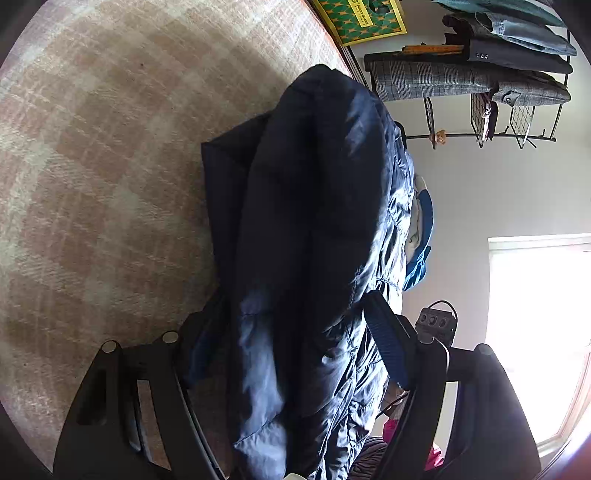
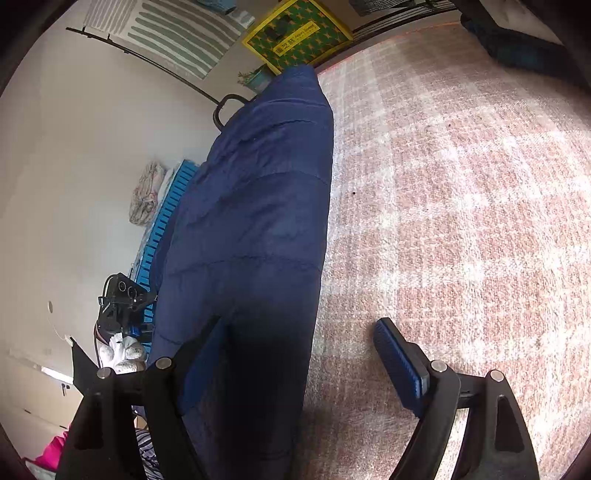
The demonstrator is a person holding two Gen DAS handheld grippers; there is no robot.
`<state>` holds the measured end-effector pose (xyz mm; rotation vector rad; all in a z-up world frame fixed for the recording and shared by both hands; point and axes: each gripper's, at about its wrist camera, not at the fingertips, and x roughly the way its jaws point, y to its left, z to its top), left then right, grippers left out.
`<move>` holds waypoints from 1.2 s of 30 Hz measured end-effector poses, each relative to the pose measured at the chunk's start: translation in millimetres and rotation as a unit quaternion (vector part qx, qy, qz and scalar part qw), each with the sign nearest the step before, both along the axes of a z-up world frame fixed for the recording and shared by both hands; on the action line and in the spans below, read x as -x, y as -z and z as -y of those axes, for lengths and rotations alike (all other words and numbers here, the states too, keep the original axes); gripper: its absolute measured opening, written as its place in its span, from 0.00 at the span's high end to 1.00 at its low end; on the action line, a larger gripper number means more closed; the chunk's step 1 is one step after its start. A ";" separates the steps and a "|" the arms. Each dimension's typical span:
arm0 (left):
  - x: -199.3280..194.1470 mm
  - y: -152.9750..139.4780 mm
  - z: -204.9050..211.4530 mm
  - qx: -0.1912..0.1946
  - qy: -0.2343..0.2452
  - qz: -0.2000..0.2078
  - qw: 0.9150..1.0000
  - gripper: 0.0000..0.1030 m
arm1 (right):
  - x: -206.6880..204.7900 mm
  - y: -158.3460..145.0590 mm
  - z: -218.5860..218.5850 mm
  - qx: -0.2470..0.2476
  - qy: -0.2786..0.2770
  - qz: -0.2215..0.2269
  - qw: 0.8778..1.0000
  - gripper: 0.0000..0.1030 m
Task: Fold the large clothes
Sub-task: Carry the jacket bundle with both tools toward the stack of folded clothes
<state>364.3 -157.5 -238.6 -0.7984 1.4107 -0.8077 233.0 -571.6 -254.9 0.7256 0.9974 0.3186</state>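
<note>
Two grippers frame one dark navy puffer jacket (image 1: 314, 229), which lies in a long folded bundle on a pink-and-white checked carpet (image 1: 103, 166). Your left gripper (image 1: 280, 354) has its jaws spread wide on either side of the jacket's near end, with quilted fabric bunched between them; whether the ribbed blue pad (image 1: 388, 347) presses the cloth or only sits beside it cannot be told. Your right gripper (image 2: 299, 354) also has its jaws wide apart: the left finger is against or under the jacket's edge, while the right blue pad (image 2: 400, 363) is clear above bare carpet, gripping nothing. Beyond the jacket, a yellow-framed green poster (image 2: 297, 35) leans by the wall, a blue slatted crate (image 2: 166, 221) sits beside the bundle, and a black rack (image 1: 472, 77) carries folded grey and denim clothes.
</note>
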 end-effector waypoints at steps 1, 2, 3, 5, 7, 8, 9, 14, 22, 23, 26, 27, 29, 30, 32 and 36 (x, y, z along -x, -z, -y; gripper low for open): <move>-1.3 -1.9 4.4 -0.002 0.002 0.003 1.000 0.27 | -3.6 1.3 1.1 -0.009 -0.003 0.001 1.000 0.18; -2.6 -4.0 7.8 -0.005 0.006 0.005 1.000 0.27 | -7.6 3.6 2.1 -0.021 -0.005 0.000 1.000 0.18; -2.9 -4.4 9.1 -0.004 0.008 0.006 1.000 0.27 | -11.2 5.2 2.8 -0.032 -0.005 0.003 0.999 0.20; -7.0 -4.8 16.5 -0.002 0.008 0.003 1.000 0.27 | -15.6 8.6 1.8 -0.051 -0.008 0.003 0.999 0.25; -8.6 -6.6 23.4 -0.005 0.011 0.003 1.000 0.27 | -22.1 9.4 -4.0 -0.054 -0.017 0.002 0.998 0.30; -9.6 -9.4 29.0 -0.013 0.013 0.009 1.000 0.27 | -20.3 8.7 -9.2 -0.052 -0.026 -0.001 0.998 0.35; -9.0 -12.4 33.3 -0.022 0.019 0.014 0.999 0.27 | -20.5 7.8 -15.0 -0.046 -0.032 -0.002 0.998 0.35; -6.3 -27.5 60.1 -0.086 0.033 0.056 0.994 0.38 | -27.1 -3.4 -36.7 0.031 -0.047 -0.007 0.998 0.41; 6.4 -48.4 80.4 -0.146 0.037 0.111 0.982 0.56 | -16.0 -24.7 -57.0 0.118 -0.045 -0.001 0.992 0.63; 8.2 -52.4 83.8 -0.153 0.039 0.121 0.980 0.58 | -14.1 -29.3 -60.7 0.130 -0.046 0.003 0.990 0.68; 13.5 -61.1 90.6 -0.168 0.043 0.144 0.974 0.64 | -13.5 -41.5 -69.9 0.172 -0.051 0.009 0.984 0.74; 15.1 -64.8 93.8 -0.172 0.043 0.151 0.973 0.66 | -11.6 -45.4 -73.6 0.186 -0.053 0.011 0.981 0.76; 20.3 -71.4 98.3 -0.181 0.044 0.165 0.968 0.68 | -7.2 -53.3 -77.8 0.209 -0.055 0.016 0.976 0.78; 28.7 -73.6 96.4 -0.186 0.045 0.173 0.966 0.70 | -4.1 -57.1 -80.8 0.220 -0.055 0.019 0.974 0.79; 37.3 -84.4 103.4 -0.194 0.049 0.194 0.960 0.71 | 2.7 -68.1 -83.6 0.247 -0.056 0.027 0.967 0.80; 62.9 -97.0 112.8 -0.204 0.059 0.233 0.949 0.74 | 19.9 -90.4 -89.9 0.291 -0.049 0.044 0.955 0.81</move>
